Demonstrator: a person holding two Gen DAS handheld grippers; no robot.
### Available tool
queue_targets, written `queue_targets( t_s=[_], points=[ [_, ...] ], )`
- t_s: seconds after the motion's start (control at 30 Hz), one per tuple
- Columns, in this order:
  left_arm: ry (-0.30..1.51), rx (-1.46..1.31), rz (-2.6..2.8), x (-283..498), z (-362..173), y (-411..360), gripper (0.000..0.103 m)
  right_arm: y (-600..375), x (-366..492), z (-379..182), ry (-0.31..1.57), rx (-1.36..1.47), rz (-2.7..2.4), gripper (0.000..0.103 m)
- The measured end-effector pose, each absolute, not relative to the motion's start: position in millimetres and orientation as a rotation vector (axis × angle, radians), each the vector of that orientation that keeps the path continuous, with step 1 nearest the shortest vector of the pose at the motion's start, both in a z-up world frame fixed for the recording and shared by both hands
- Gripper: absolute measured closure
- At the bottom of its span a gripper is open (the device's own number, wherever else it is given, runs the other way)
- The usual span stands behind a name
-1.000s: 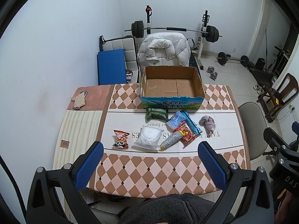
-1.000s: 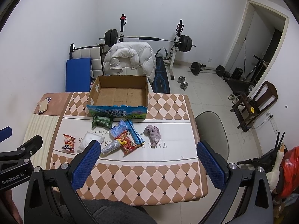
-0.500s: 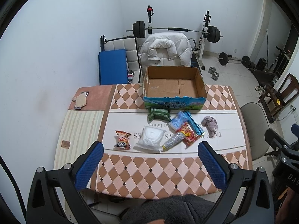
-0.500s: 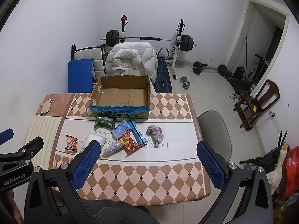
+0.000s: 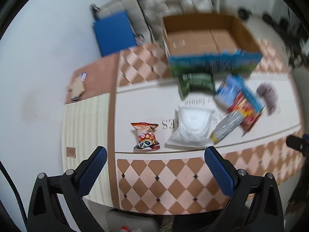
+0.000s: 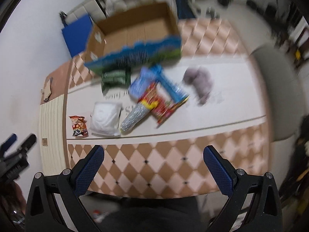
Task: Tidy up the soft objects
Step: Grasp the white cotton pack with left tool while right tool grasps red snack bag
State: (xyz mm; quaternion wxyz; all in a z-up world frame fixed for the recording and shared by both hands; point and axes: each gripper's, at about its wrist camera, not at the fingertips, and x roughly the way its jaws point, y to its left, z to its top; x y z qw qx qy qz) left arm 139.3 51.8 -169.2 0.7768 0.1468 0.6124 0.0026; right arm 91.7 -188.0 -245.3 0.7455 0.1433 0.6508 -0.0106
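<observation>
The small orange panda-print snack packet (image 5: 145,136) lies near the counter's (image 5: 173,176) left edge, just ahead of the left gripper (image 5: 154,171), whose fingers are spread wide and empty. The right gripper (image 6: 153,169) is likewise apart. Both have dropped closer to the counter than a second ago, blurring the open cardboard box (image 5: 208,44) at the far edge.

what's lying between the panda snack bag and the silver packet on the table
A white pouch lies between the panda snack bag and the silver packet. It shows in both wrist views, clearest in the left one.
</observation>
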Motion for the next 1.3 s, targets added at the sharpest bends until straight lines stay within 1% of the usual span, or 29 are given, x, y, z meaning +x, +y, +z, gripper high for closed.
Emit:
queue_targets(
  t_s=[0.13, 0.23, 0.3, 0.37, 0.5, 0.57, 0.63, 0.7, 0.73, 0.77, 0.87, 0.9, 0.93, 0.97, 1.03, 1.2, 1.27, 1.3],
  points=[
    [1.437, 0.347, -0.057, 167.6, -234.3, 47.9, 0.000, -173.7, 124.5, -334.0, 1.550, 0.448, -0.034, 0.000],
    [1.526, 0.351, -0.142, 186.5, -275.4, 40.9, 0.000, -165.4, 138.4, -370.7, 1.587, 0.454, -0.063, 0.000],
    [1.573, 0.362, -0.198, 196.3, -299.4, 30.2, 0.000, -164.4, 144.9, -382.0, 1.594, 0.429, -0.088, 0.000],
    [1.622, 0.366, -0.238, 205.8, -324.5, 21.1, 0.000, -166.0, 156.7, -391.2, 1.592, 0.368, -0.089, 0.000],
    [1.698, 0.376, -0.282, 217.9, -365.8, 4.1, 0.000, -157.8, 188.4, -408.2, 1.586, 0.074, -0.070, 0.000],
    [1.724, 0.382, -0.278, 219.9, -381.5, 0.2, 0.000, -151.7, 200.3, -415.2, 1.587, -0.046, -0.048, 0.006],
    [1.742, 0.346, -0.277, 222.3, -393.1, 0.6, 0.000, -140.6, 209.8, -427.8, 1.607, -0.180, -0.015, 0.018],
    [1.748, 0.291, -0.256, 224.7, -402.4, 5.5, 0.000, -130.5, 214.1, -437.7, 1.621, -0.271, 0.015, 0.019],
    [1.756, 0.258, -0.252, 225.3, -406.1, 8.3, 0.001, -125.1, 215.3, -442.8, 1.626, -0.314, 0.037, 0.019],
    [1.767, 0.221, -0.247, 225.6, -410.2, 12.2, 0.005, -120.8, 216.2, -447.3, 1.634, -0.347, 0.051, 0.019],
    [1.772, 0.133, -0.221, 223.5, -420.3, 25.1, 0.007, -110.2, 216.4, -461.6, 1.658, -0.408, 0.083, 0.019],
    [1.769, 0.117, -0.212, 222.7, -421.9, 28.2, 0.007, -108.9, 216.4, -465.1, 1.673, -0.392, 0.089, 0.026],
    [1.766, 0.101, -0.200, 221.4, -424.2, 31.7, 0.007, -109.6, 215.9, -468.5, 1.699, -0.346, 0.098, 0.038],
    [1.762, 0.083, -0.190, 220.1, -426.0, 35.5, 0.007, -112.6, 214.0, -472.2, 1.732, -0.273, 0.098, 0.044],
    [1.760, 0.056, -0.172, 217.6, -430.7, 42.1, 0.007, -121.6, 207.5, -476.9, 1.787, -0.170, 0.030, 0.049],
    [1.765, 0.060, -0.164, 212.7, -445.2, 51.2, 0.007, -141.1, 177.9, -481.8, 1.907, 0.040, 0.019, 0.050],
    [1.771, 0.045, -0.157, 213.4, -454.5, 56.8, 0.007, -149.8, 173.4, -481.5, 1.900, 0.086, -0.006, 0.047],
    [1.773, 0.041, -0.153, 214.6, -459.0, 61.2, 0.007, -156.4, 173.8, -481.2, 1.885, 0.111, -0.028, 0.042]
  ],
)
